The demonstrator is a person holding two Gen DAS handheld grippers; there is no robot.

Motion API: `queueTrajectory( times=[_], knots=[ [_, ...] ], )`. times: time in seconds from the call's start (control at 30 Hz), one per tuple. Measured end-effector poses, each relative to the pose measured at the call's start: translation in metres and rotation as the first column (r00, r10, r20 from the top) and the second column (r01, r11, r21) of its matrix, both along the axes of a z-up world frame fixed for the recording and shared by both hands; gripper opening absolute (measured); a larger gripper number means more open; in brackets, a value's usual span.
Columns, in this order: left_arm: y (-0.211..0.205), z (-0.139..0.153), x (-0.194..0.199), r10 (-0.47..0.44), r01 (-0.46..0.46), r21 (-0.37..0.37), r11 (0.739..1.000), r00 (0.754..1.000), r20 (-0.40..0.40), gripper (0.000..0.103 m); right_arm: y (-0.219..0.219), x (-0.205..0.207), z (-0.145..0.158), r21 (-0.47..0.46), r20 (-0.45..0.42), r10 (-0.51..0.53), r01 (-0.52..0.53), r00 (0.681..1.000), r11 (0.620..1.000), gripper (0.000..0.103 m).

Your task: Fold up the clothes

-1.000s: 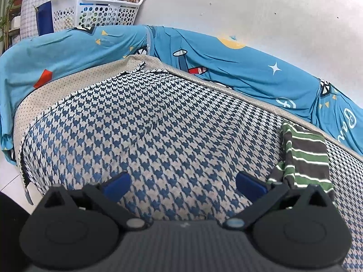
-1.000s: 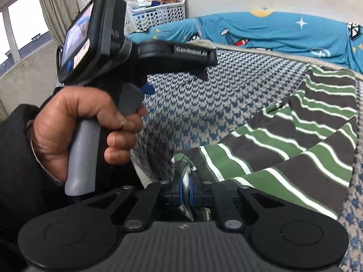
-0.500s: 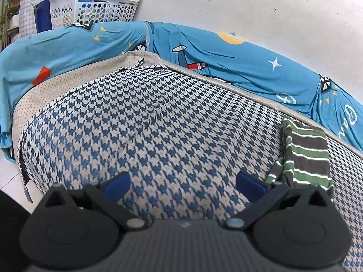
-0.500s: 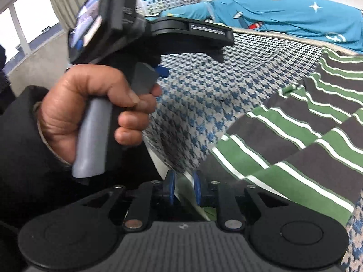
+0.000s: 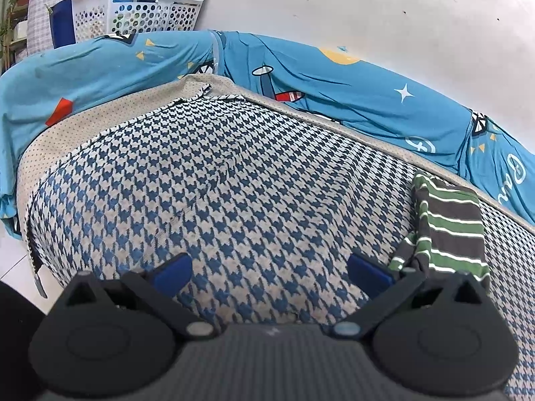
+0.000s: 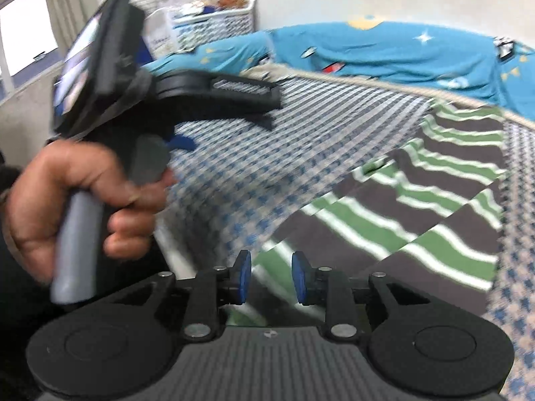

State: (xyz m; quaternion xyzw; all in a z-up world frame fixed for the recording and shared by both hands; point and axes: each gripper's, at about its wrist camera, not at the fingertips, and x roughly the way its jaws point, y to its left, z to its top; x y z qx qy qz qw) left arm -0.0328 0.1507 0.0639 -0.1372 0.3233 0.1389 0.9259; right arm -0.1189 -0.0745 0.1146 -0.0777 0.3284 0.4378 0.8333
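Observation:
A garment with grey, green and white stripes [image 6: 418, 207] lies spread flat on the blue-and-white houndstooth bed cover [image 6: 267, 140]. In the left wrist view the same garment [image 5: 448, 224] lies at the right, beside the right fingertip. My right gripper [image 6: 271, 280] hangs over the garment's near corner; its jaws are opening, the blue pads stand apart and press on no cloth. My left gripper [image 5: 271, 272] stands wide open over bare houndstooth cover [image 5: 234, 183], with nothing between its fingers. A person's hand [image 6: 83, 197] grips the left gripper's handle in the right wrist view.
A blue cartoon-print sheet [image 5: 334, 90] is bunched along the wall behind the bed. A white laundry basket [image 5: 140, 10] with odds and ends stands at the back left. The bed's left edge drops to a pale floor [image 5: 13, 267]. A window [image 6: 23, 30] is at the far left.
My right gripper's pads were shut on a fold of the striped garment; they have parted and let it go, and the cloth now lies flat. The left gripper has stayed where it was.

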Motion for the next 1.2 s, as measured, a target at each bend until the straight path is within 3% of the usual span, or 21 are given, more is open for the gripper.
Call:
queueTrajectory(
  times=[0.23,0.53,0.8,1.0,1.03,1.1,1.2],
  knots=[
    [-0.004,0.009,0.011,-0.062,0.062,0.028,0.998,0.998,-0.004,0.103,0.000,0.039,0.001,0.012,0.023,-0.137,0.137,0.990,0.991,0.028],
    [-0.011,0.023,0.039,-0.170,0.171,0.082,0.982,0.985,-0.021,0.103,0.011,0.079,-0.001,0.014,0.056,-0.212,0.211,0.976,0.977,0.034],
    [0.000,0.007,0.043,-0.108,0.109,0.033,0.993,0.993,-0.042,0.103,0.030,0.107,-0.008,-0.018,0.061,-0.236,0.238,0.970,0.971,0.035],
    [0.007,0.002,0.040,-0.074,0.076,0.047,0.996,0.996,-0.046,0.103,0.036,0.118,-0.017,-0.033,0.043,-0.253,0.254,0.967,0.967,0.035],
    [0.007,0.001,0.040,-0.072,0.075,0.048,0.996,0.996,-0.046,0.103,0.037,0.120,-0.019,-0.037,0.041,-0.255,0.256,0.966,0.966,0.034],
    [0.007,0.001,0.040,-0.073,0.076,0.049,0.996,0.996,-0.047,0.103,0.038,0.122,-0.022,-0.039,0.037,-0.262,0.264,0.964,0.964,0.018],
    [0.004,0.000,0.040,-0.080,0.082,0.054,0.995,0.996,-0.045,0.103,0.037,0.124,-0.023,-0.035,0.028,-0.279,0.280,0.960,0.959,0.009]
  ],
)
